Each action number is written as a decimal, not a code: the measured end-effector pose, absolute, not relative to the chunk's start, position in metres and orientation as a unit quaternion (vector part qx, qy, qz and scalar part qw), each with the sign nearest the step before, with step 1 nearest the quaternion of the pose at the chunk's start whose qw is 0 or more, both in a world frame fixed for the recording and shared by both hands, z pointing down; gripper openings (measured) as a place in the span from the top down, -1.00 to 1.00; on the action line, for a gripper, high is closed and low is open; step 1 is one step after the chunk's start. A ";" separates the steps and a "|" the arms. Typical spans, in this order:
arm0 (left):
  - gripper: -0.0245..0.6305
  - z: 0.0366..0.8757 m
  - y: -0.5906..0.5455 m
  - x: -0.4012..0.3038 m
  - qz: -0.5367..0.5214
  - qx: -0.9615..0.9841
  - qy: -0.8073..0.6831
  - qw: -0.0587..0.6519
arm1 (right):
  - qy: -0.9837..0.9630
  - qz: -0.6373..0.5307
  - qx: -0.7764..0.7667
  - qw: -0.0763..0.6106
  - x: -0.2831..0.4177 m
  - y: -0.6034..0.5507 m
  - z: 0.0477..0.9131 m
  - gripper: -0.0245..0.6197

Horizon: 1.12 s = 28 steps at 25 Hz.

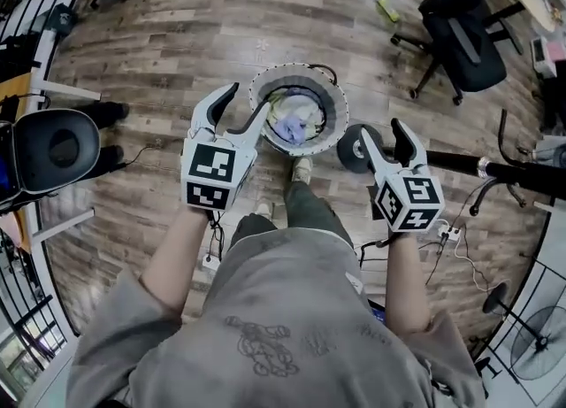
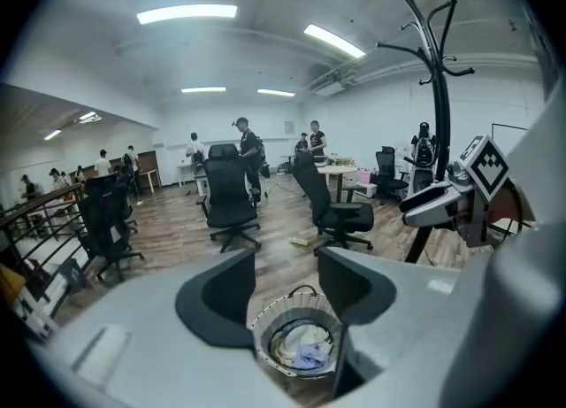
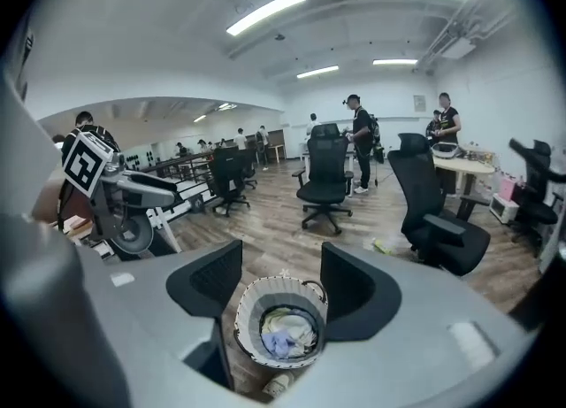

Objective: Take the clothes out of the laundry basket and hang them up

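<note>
My left gripper (image 1: 248, 101) and right gripper (image 1: 382, 137) hang jaws apart, empty, over the round grey fabric laundry basket (image 1: 332, 96); poised, I judge, to reach its pale crumpled clothes (image 1: 295, 123).

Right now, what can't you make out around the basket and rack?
Clothes: piece count, every view; bunched, too small.
Basket bottom: head view, covered by clothes.
Rack top: head view, cut off by right edge.
Rack foot: left gripper view, behind left gripper body.
</note>
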<state>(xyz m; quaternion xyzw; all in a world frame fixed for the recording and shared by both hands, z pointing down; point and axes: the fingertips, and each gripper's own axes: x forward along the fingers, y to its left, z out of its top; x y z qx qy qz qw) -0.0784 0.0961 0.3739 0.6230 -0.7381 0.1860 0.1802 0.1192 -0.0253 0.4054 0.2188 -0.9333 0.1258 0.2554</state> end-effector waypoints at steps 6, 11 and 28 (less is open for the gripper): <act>0.25 0.443 0.068 -0.093 0.203 0.599 -0.741 0.225 | -0.921 0.158 0.167 0.316 0.089 -0.046 0.487 0.03; 0.25 0.504 0.060 -0.106 0.215 0.581 -0.738 0.269 | -0.908 0.182 0.138 0.351 0.067 -0.048 0.550 0.02; 0.25 0.686 0.023 -0.128 0.214 0.599 -0.663 0.395 | -0.846 0.258 0.194 0.425 0.036 -0.077 0.717 0.02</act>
